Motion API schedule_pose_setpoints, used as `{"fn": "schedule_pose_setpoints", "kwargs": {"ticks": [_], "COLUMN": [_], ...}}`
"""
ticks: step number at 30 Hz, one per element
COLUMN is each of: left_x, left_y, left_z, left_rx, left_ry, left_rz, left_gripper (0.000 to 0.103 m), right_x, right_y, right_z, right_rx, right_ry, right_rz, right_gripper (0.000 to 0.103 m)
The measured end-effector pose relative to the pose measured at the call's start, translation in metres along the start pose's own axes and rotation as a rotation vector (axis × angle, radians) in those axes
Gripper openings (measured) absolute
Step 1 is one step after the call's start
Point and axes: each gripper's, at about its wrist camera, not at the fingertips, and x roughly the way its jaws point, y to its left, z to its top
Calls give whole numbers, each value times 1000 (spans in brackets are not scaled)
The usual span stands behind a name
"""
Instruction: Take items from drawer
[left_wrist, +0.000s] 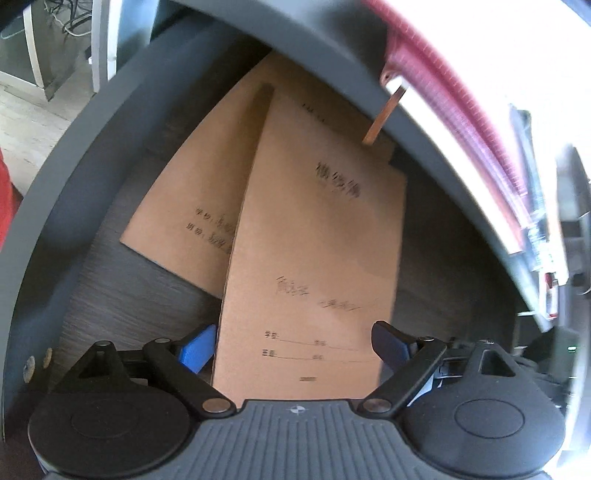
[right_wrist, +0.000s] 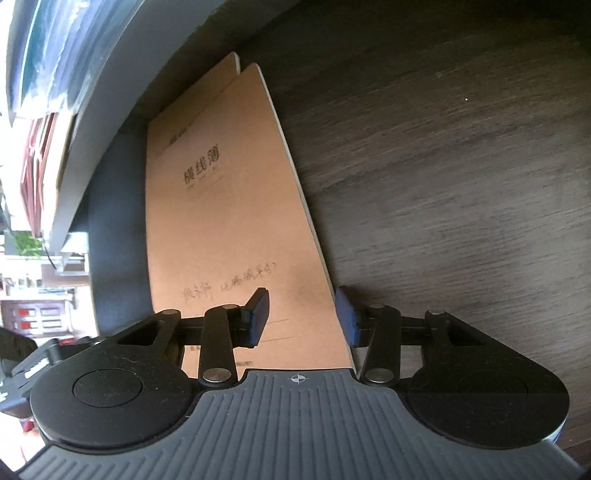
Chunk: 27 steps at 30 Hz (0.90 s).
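Two brown paper-covered notebooks lie in an open drawer with a dark wood-grain floor (left_wrist: 122, 291). The upper notebook (left_wrist: 314, 236) is tilted across the lower notebook (left_wrist: 184, 192). My left gripper (left_wrist: 294, 347) stands wide open just in front of the upper notebook's near end, its blue pads (left_wrist: 197, 349) at either side edge and pressing on nothing. In the right wrist view the upper notebook (right_wrist: 229, 206) is raised on a slant. My right gripper (right_wrist: 302, 317) is half open astride its right edge, one pad over the cover, the other past the white page edge, with a gap showing.
Grey drawer walls (left_wrist: 40, 229) curve round the left and back. A desk edge with red-striped books (left_wrist: 461, 110) overhangs at the right, and a thin brown strip (left_wrist: 380, 118) hangs from it. The drawer floor (right_wrist: 461, 166) right of the notebooks is bare. The lower notebook (right_wrist: 207, 96) peeks out behind.
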Motion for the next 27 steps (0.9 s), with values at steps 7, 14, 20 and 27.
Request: {"fn": "schedule_pose_setpoints", "kwargs": {"ticks": [7,14,20,27], "left_x": [-7,9,9,8], "left_y": [16,8,10,29], "left_z": [-1,-10,-12,-16], "left_rx": [-51,-36,-20,-117], "left_ry": [3,93,63,62], "left_rz": [-136,-189,-123,-182], "left_gripper": [84,66,22,1], "right_x": [-3,-2,-3,-7], "right_y": [0,1,-2,0], "right_z": [-1,-4,-6,-10], "right_rx": [-5,-1,1,-1], "right_ry": [-5,18,14,-4], "right_rz": [-2,23,26,10], "right_gripper": [47,46,46,47]}}
